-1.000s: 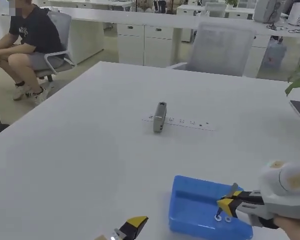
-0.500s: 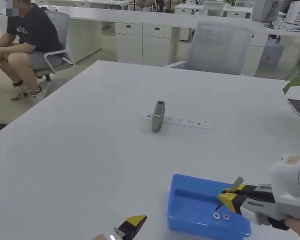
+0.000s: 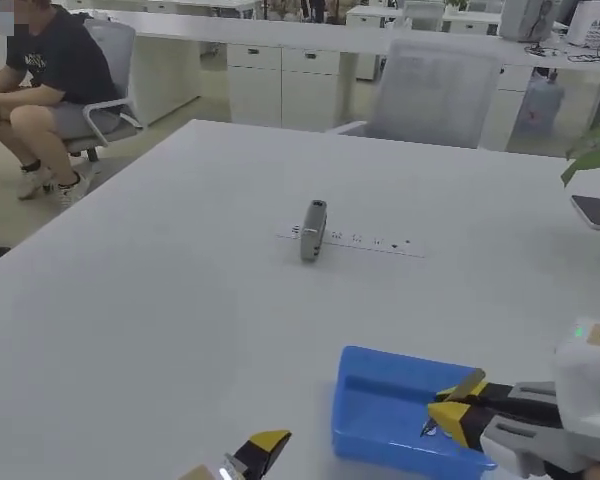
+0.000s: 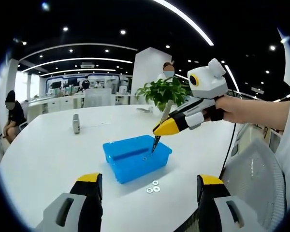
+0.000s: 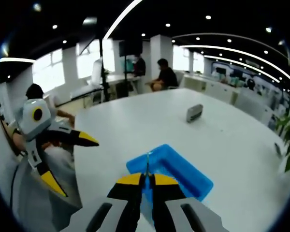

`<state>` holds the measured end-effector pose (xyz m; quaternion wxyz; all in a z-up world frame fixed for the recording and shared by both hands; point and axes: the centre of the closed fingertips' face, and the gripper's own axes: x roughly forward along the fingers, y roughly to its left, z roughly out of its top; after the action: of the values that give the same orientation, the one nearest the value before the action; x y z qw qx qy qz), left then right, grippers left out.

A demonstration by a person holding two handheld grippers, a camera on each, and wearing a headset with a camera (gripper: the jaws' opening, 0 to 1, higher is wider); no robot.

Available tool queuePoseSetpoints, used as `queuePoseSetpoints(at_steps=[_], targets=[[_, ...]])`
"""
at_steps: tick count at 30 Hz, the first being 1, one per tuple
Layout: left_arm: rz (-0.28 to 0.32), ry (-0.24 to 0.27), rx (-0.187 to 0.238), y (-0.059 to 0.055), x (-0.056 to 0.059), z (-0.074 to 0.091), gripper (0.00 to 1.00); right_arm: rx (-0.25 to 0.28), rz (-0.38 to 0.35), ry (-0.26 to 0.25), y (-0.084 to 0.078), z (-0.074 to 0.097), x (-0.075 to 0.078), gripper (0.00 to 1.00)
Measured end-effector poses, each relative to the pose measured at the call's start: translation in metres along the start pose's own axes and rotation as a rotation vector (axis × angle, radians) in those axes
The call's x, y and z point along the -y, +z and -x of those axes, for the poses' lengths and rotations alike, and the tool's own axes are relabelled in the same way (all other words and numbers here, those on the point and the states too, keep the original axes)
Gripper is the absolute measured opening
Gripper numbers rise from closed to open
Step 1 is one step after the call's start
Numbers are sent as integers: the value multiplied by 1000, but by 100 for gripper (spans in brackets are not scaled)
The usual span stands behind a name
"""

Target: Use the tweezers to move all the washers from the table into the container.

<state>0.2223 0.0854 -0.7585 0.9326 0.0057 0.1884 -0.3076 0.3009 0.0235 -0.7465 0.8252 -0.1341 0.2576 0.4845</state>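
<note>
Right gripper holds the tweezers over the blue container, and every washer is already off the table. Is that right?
No: washers lie on the table beside the blue container, as the left gripper view shows. The right gripper does hold the tweezers over the container.

The container sits on the desk, loose washers just beside it, tweezers over it, a small block farther back
</note>
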Motion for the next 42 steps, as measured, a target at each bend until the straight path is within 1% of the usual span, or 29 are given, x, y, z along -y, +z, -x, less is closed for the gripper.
queuePoseSetpoints(at_steps=[1,5,10,19,26,32,37,42], targets=[[-1,-1,-2,0,0,0,82,-1,-1,9,-1,-1,-4,3],[-6,-2,-8,-1,0,0,81,-16,-11,35,-10,-5,-13,3],[-5,-2,-6,-1,1,0,81,-31,-29,51,-21,-12,-19,3],[-9,0,-12,-2,0,0,81,-89,-68,67,-47,-20,-21,3],[-13,-1,-16,-2,0,0,81,-106,-97,63,-57,-23,-19,3],[-16,-2,-22,-3,0,0,80,-100,-125,74,-56,-25,-20,4],[-17,-2,-25,-4,0,0,80,-104,-126,81,-56,-30,-21,4],[-17,-2,-28,-4,0,0,80,-115,-122,90,-54,-31,-29,4]])
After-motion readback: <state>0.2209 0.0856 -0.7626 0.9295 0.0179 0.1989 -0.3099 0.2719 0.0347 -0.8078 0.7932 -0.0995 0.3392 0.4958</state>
